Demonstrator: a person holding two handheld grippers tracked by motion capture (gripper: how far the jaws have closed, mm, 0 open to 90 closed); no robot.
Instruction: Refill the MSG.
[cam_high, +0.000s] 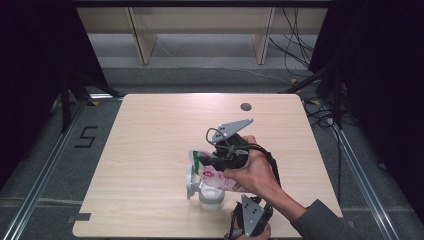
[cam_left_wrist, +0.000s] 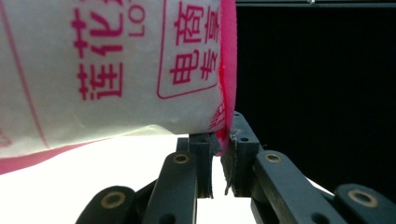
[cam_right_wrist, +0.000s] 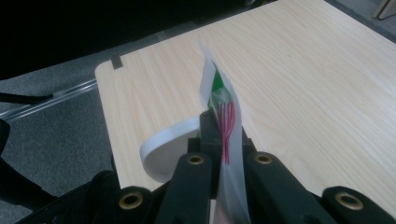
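The left gripper (cam_high: 243, 220), nearest the table's (cam_high: 150, 150) front edge, had its jaws closed almost fully on the pink sealed edge of a white pouch (cam_left_wrist: 112, 70); in the left gripper view that edge ran down between the two pads. The right gripper (cam_high: 220, 159), held in a hand (cam_high: 255, 172) just beyond, was likewise clamped tight on the pouch (cam_high: 212, 172), pinching its thin top edge (cam_right_wrist: 224, 116) where green and red print showed. The pouch hung tilted between the two grippers, directly above a small clear jar (cam_high: 210, 197) holding something white; a white lid (cam_high: 190, 181) stood hinged open at the jar's left side. Whether anything was leaving the pouch could not be told.
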